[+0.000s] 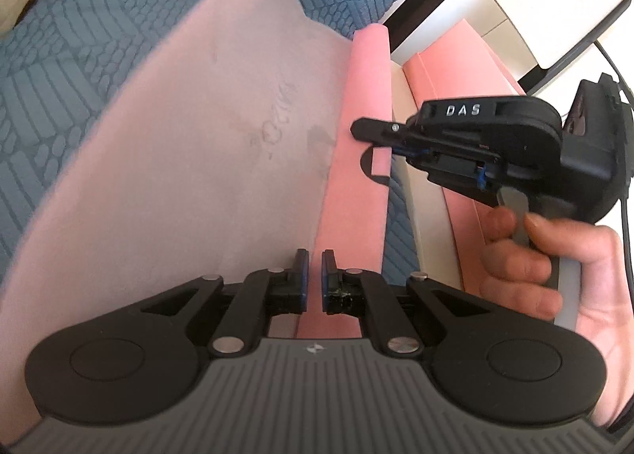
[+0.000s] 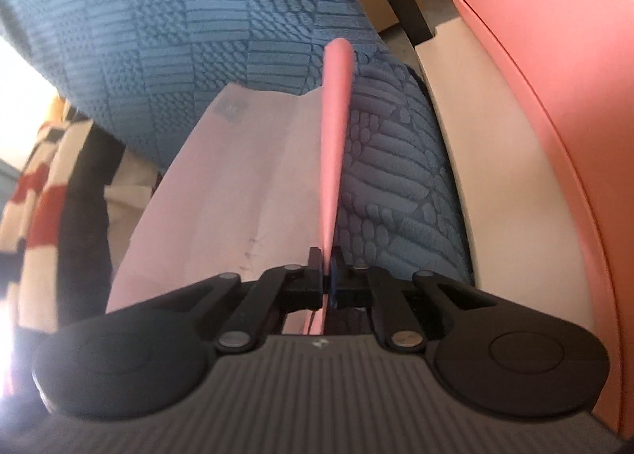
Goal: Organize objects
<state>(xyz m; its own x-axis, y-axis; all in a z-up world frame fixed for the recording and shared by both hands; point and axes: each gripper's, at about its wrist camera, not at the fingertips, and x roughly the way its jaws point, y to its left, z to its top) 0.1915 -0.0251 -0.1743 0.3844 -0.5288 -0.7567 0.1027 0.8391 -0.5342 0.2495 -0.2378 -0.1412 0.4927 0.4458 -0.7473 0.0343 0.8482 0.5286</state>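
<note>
the pink sheet [image 1: 190,144] lies spread on a blue quilted bed cover [image 1: 79,57]. its face is pale and its right edge is turned up, showing a deeper pink band [image 1: 356,160]. faint marks sit near the middle of the pale face; they are too blurred to read.

left tool [image 1: 315,271]: its fingers stand close together at the near edge of the sheet, with a narrow gap visible between the pads. the pink band runs under and between them, but the view does not show whether the pads pinch it. treat the tool as pressed together; contact with the sheet cannot be confirmed.

right tool [image 1: 366,136]: it comes in from the right, carried by a hand [image 1: 547,263] whose fingers wrap the grey trigger. its tips meet the turned-up band partway along the edge. in the right wrist view the right tool [image 2: 327,261] has its pads pressed onto the upright pink edge [image 2: 335,144], which rises straight from between them and tapers away. the tool is pinching the sheet.

right of the bed, a cream panel [image 2: 495,184] and a salmon-pink surface [image 2: 562,97] curve past; both are cut off by the frame, and what they belong to cannot be made out. at far left of the right wrist view a red, black and cream patterned fabric [image 2: 35,208] is partly washed out by glare.
</note>
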